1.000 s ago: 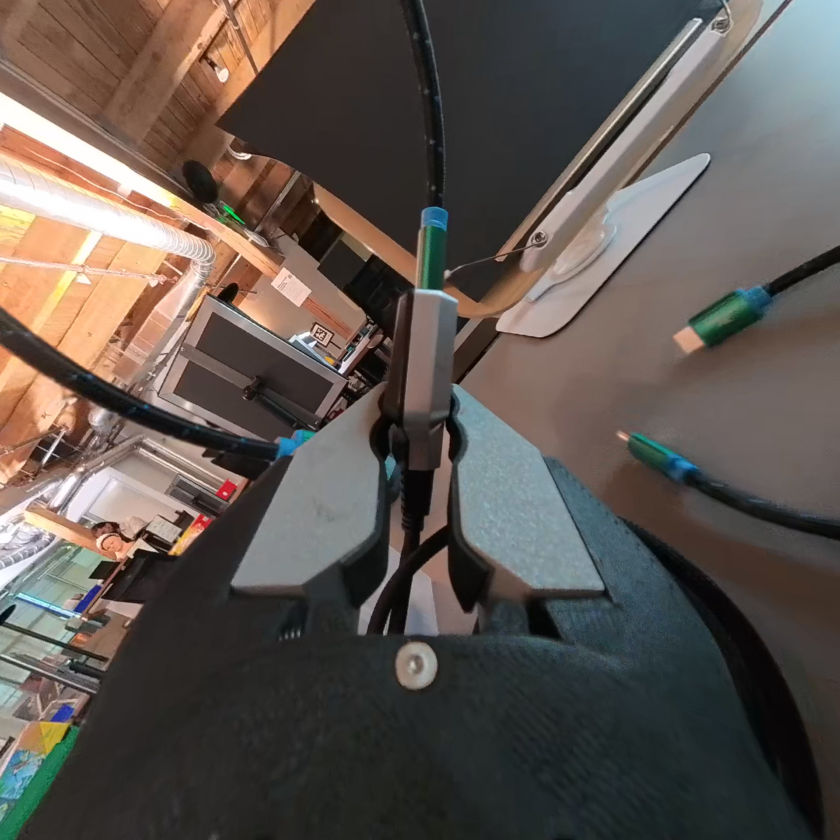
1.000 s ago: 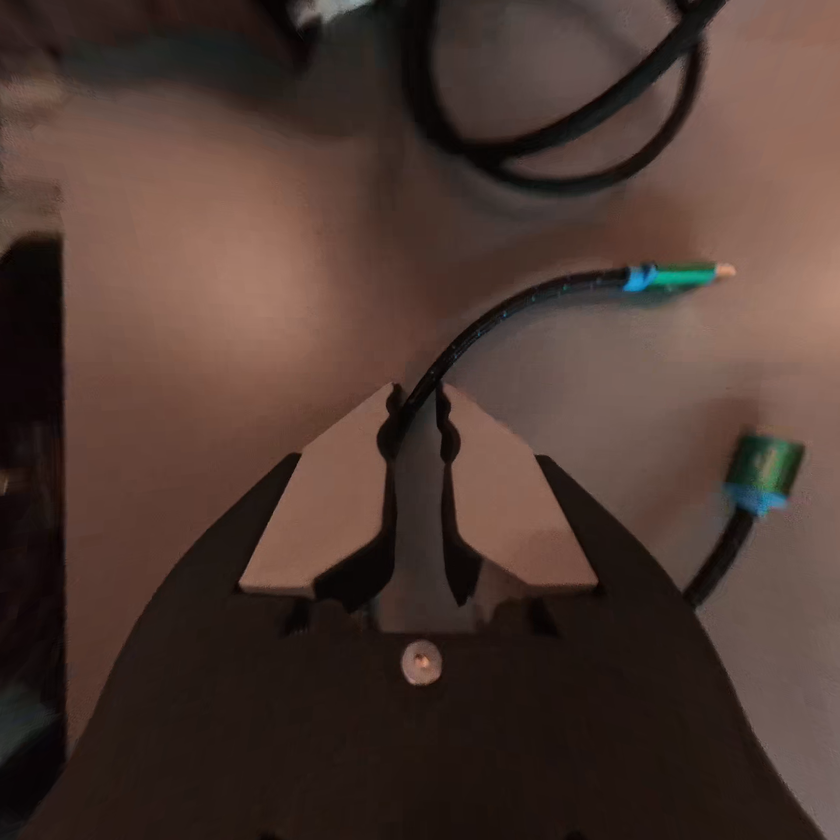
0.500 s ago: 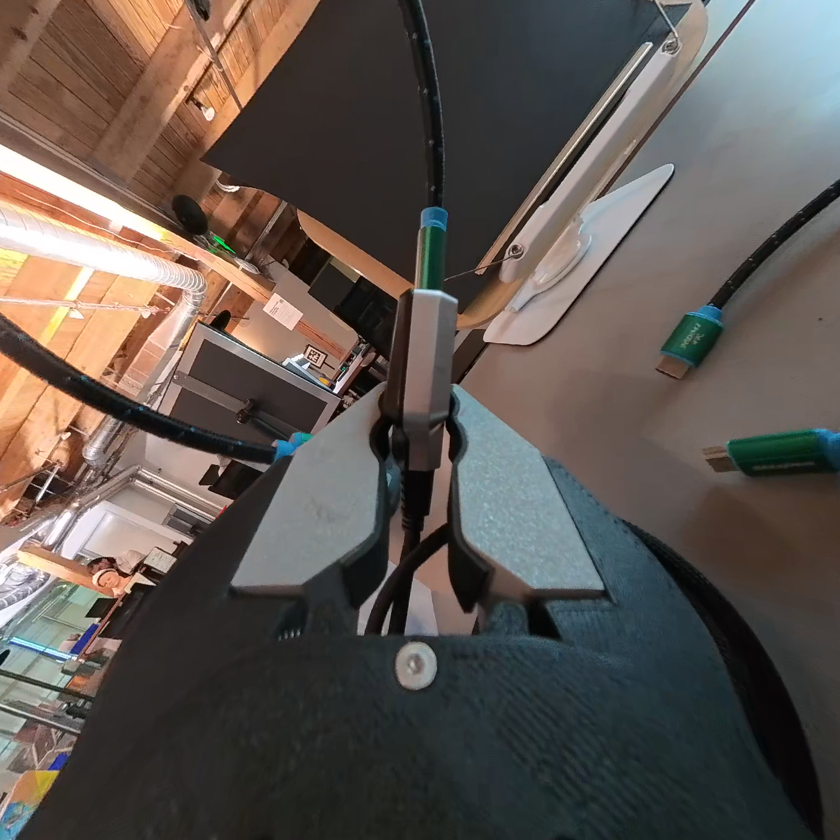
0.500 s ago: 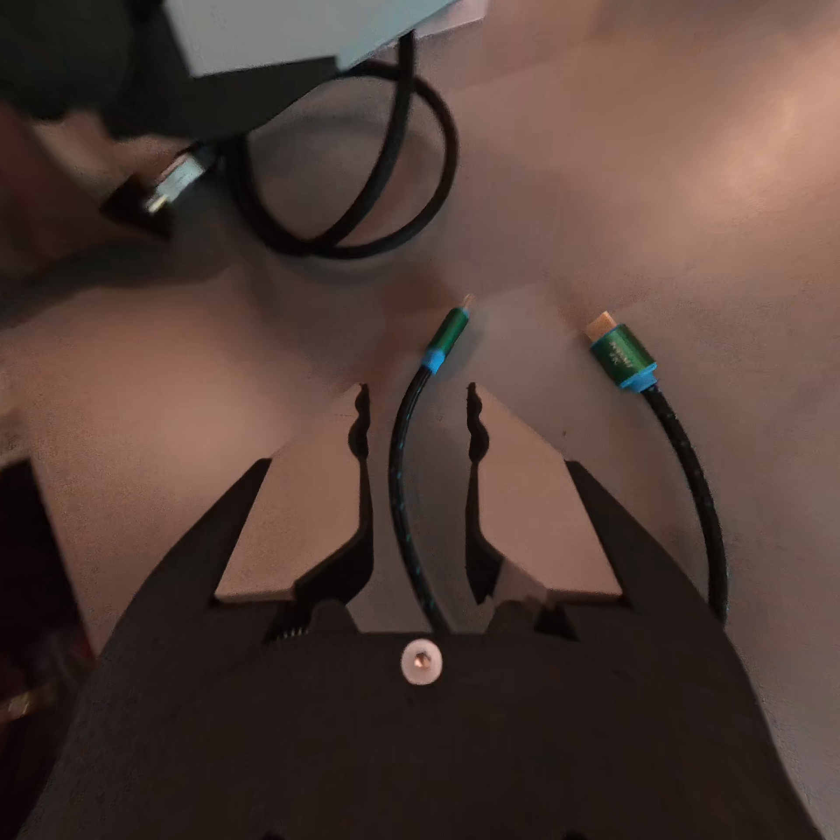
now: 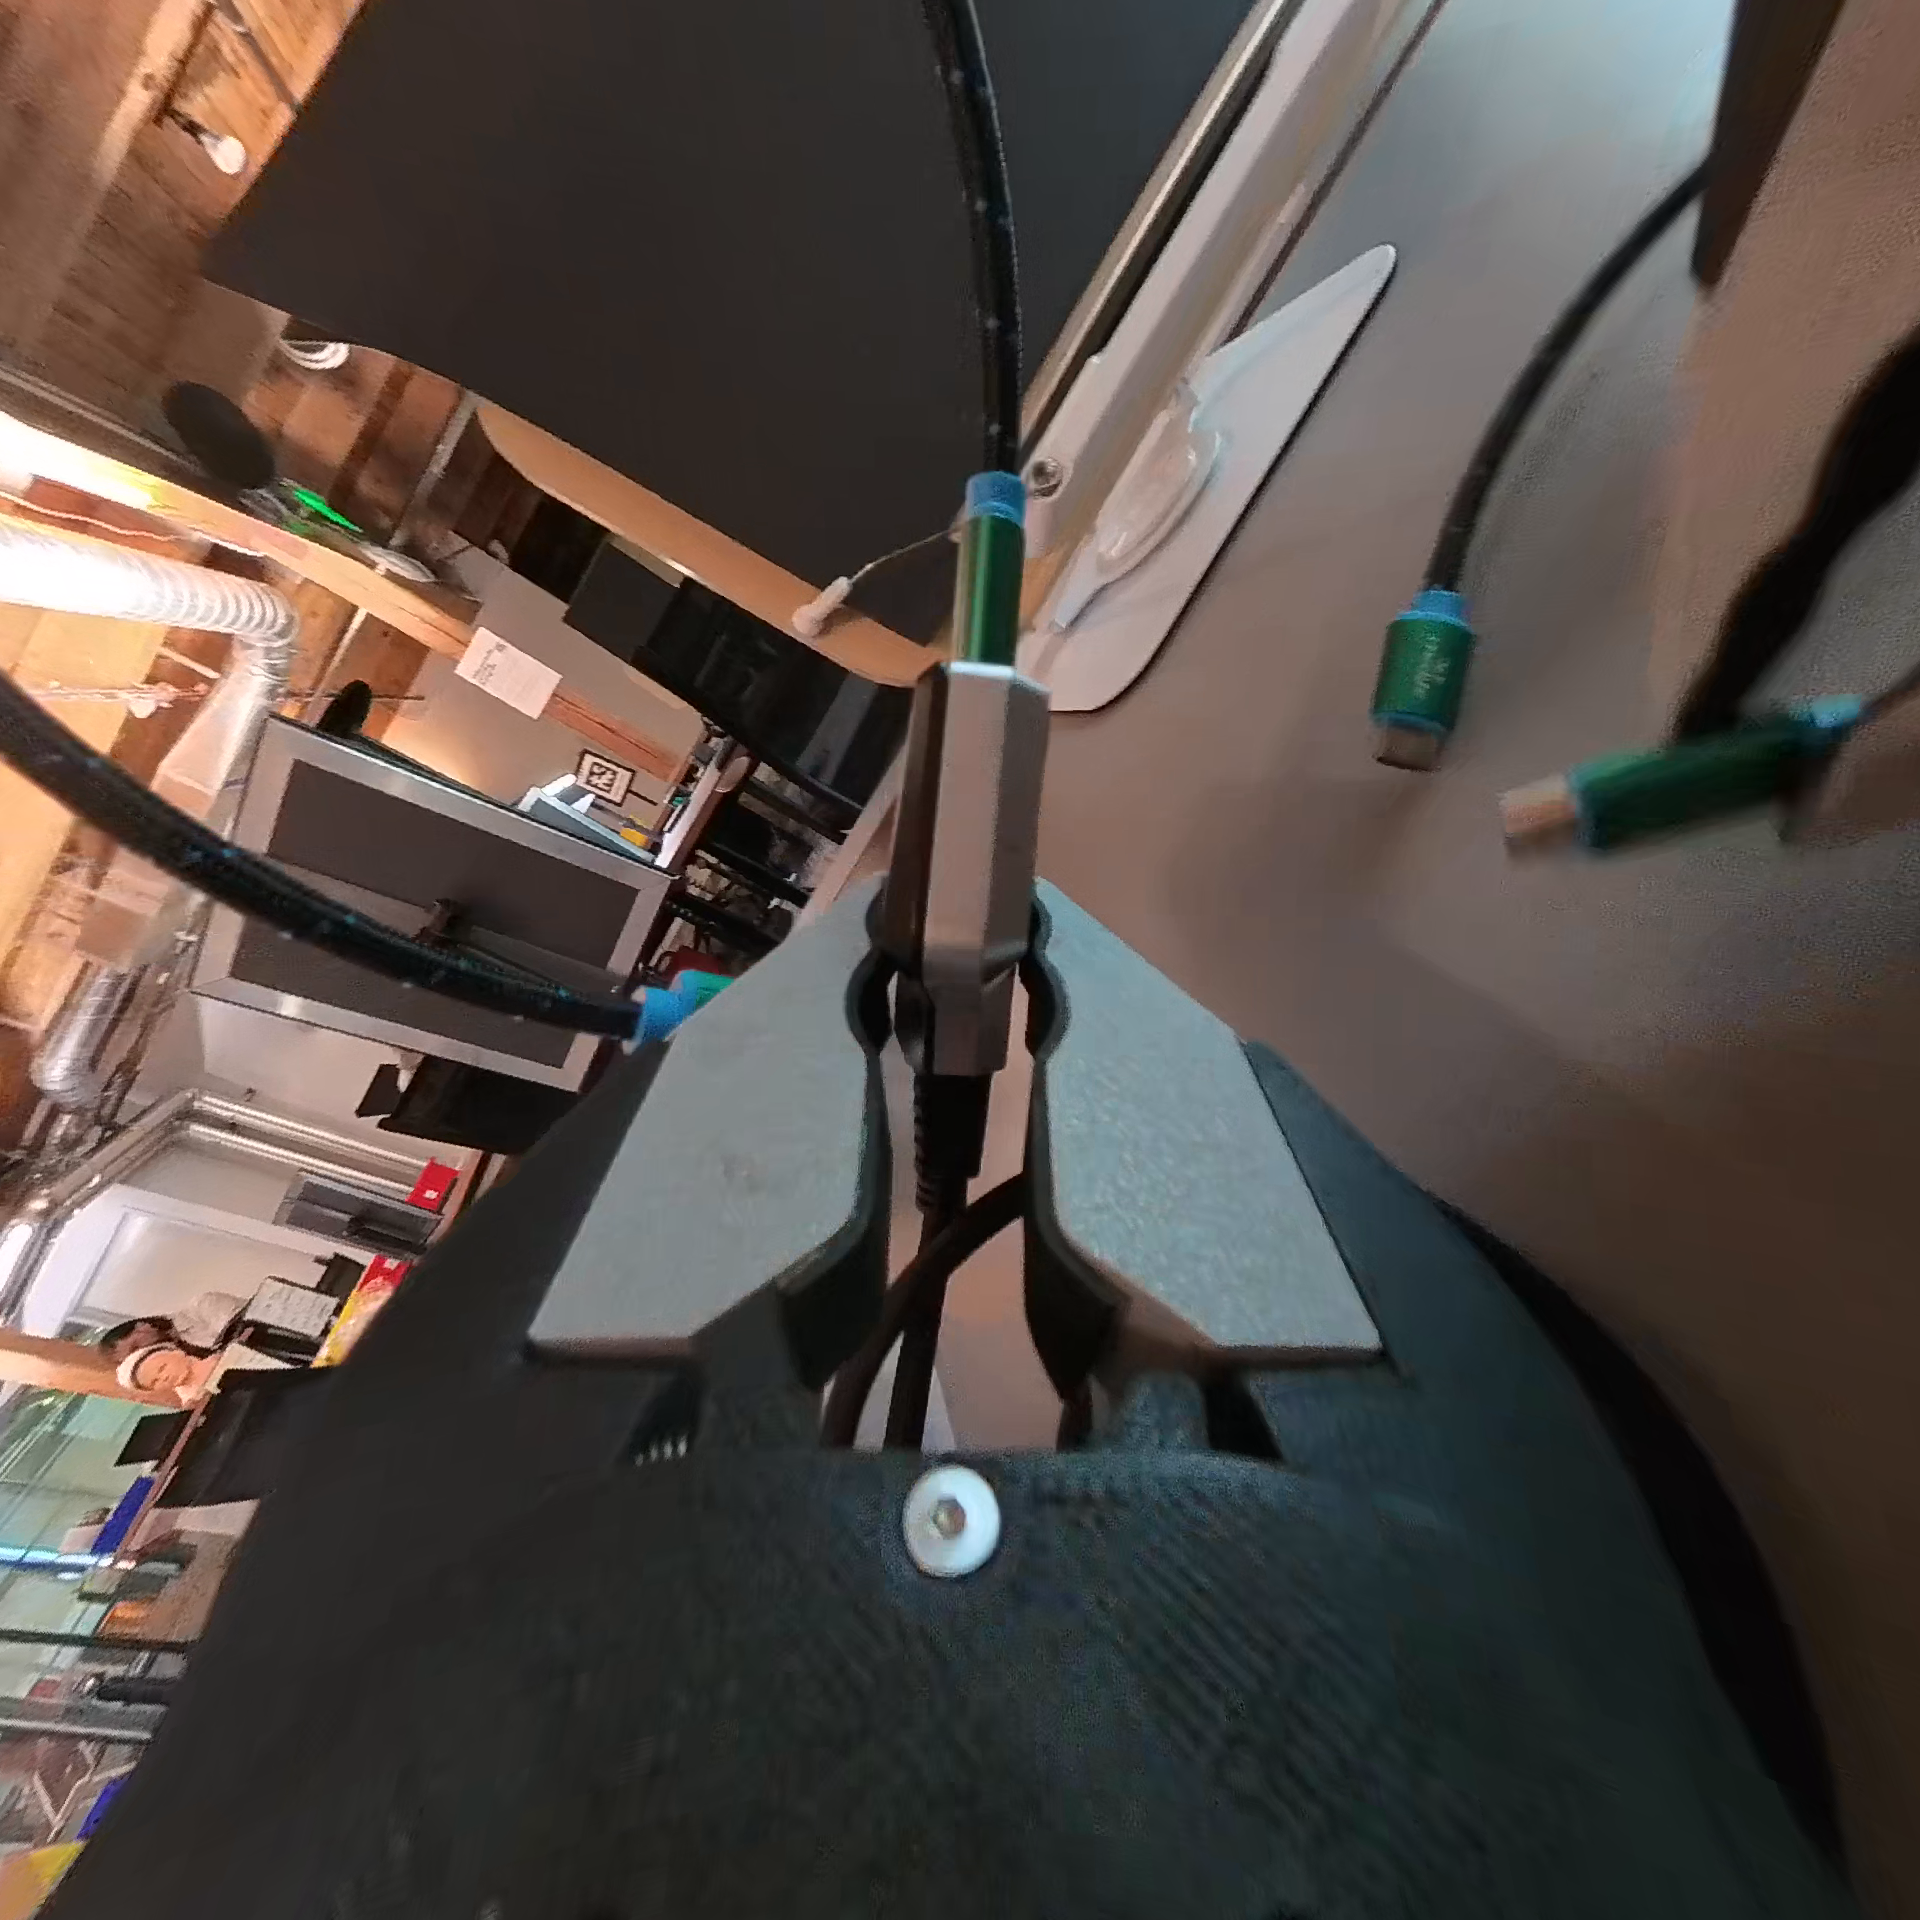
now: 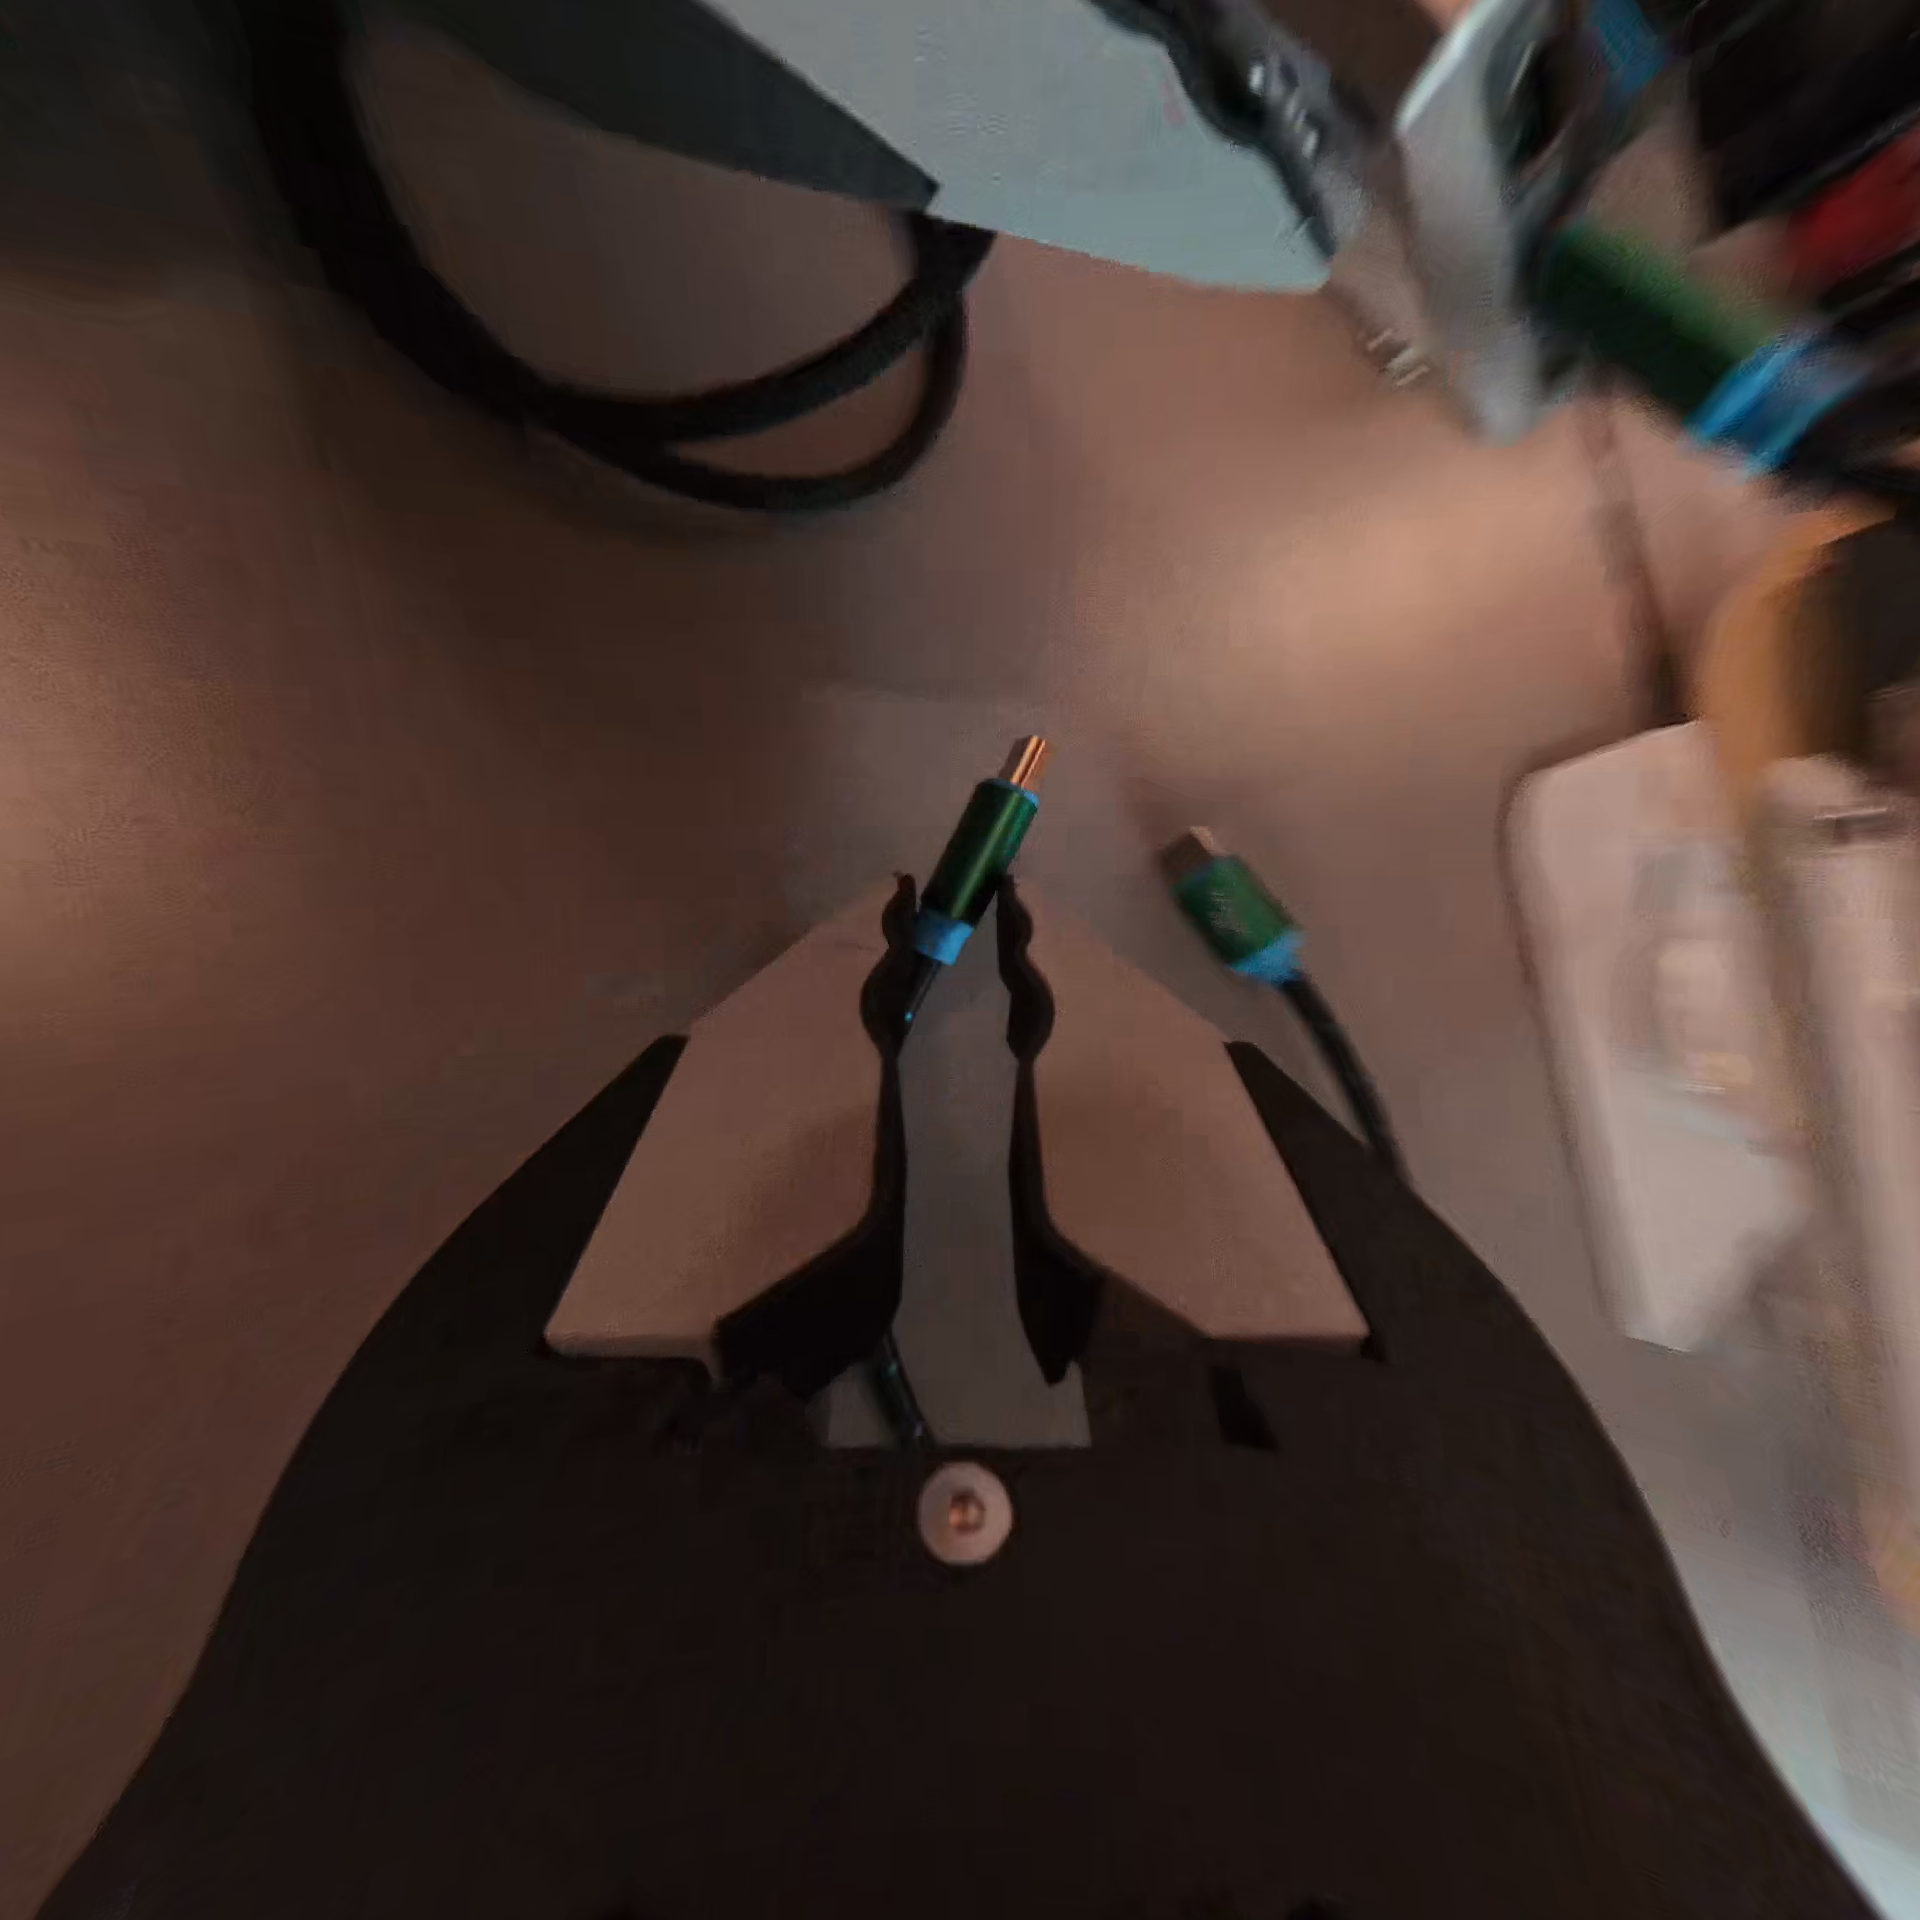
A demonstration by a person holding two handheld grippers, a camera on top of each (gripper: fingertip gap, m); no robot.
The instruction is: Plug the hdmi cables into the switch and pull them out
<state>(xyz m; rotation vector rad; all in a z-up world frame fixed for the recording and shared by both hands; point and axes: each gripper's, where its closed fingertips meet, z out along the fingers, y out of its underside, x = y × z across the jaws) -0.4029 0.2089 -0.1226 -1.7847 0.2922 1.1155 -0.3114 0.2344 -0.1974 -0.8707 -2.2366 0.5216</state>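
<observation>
My left gripper (image 5: 961, 935) is shut on the grey metal switch (image 5: 977, 831) and holds it upright above the table. One green HDMI plug with a blue collar (image 5: 992, 582) sits in the switch's top end. Another plug (image 5: 675, 1003) enters from the left, half hidden behind my finger. My right gripper (image 6: 951, 894) is shut on a third green plug (image 6: 982, 842), its gold tip pointing forward; this plug also shows in the left wrist view (image 5: 1662, 784). A fourth green plug (image 6: 1231, 904) lies loose on the table beside it. The switch shows blurred at the top right of the right wrist view (image 6: 1455, 208).
A dark monitor (image 5: 623, 260) on a white stand base (image 5: 1247, 499) stands at the back of the brown table (image 6: 416, 727). A loop of black braided cable (image 6: 623, 416) lies on the table under the left gripper. A workshop with shelves lies beyond the table.
My right gripper slid forward along the cable to the green plug and closed on it. The switch in my left gripper came nearer to the right gripper.
</observation>
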